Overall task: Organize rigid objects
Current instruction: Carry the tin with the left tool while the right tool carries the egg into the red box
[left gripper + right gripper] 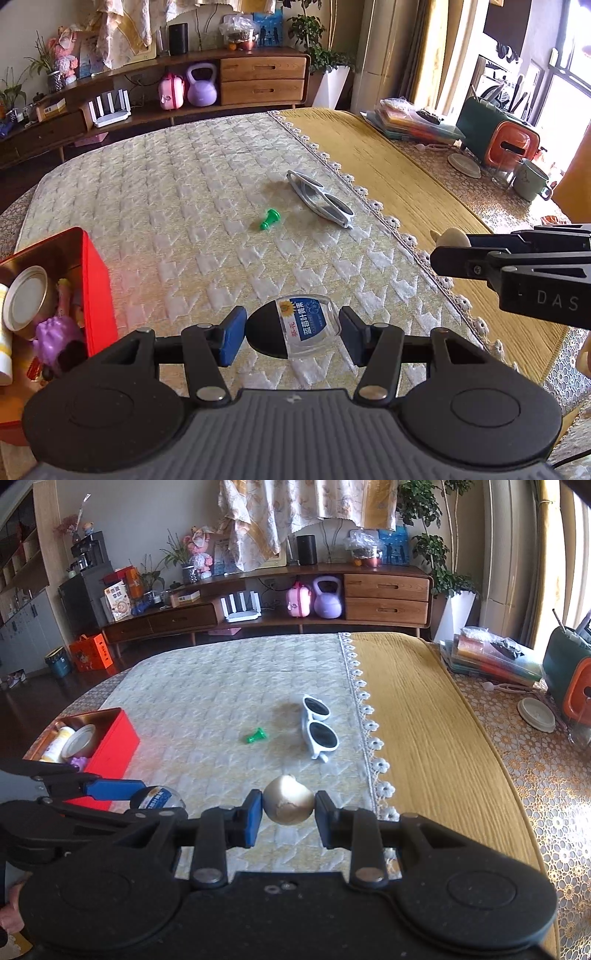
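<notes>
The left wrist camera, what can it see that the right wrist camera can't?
Only the left wrist view shows the green mug on the table's right side, and the bottle's blue label face-on. Only the right wrist view shows the orange box on the floor and the black coffee machine. Both show the red box, green toy piece, white sunglasses, the bottle between the left gripper pads, and the onion squeezed in the right gripper.
</notes>
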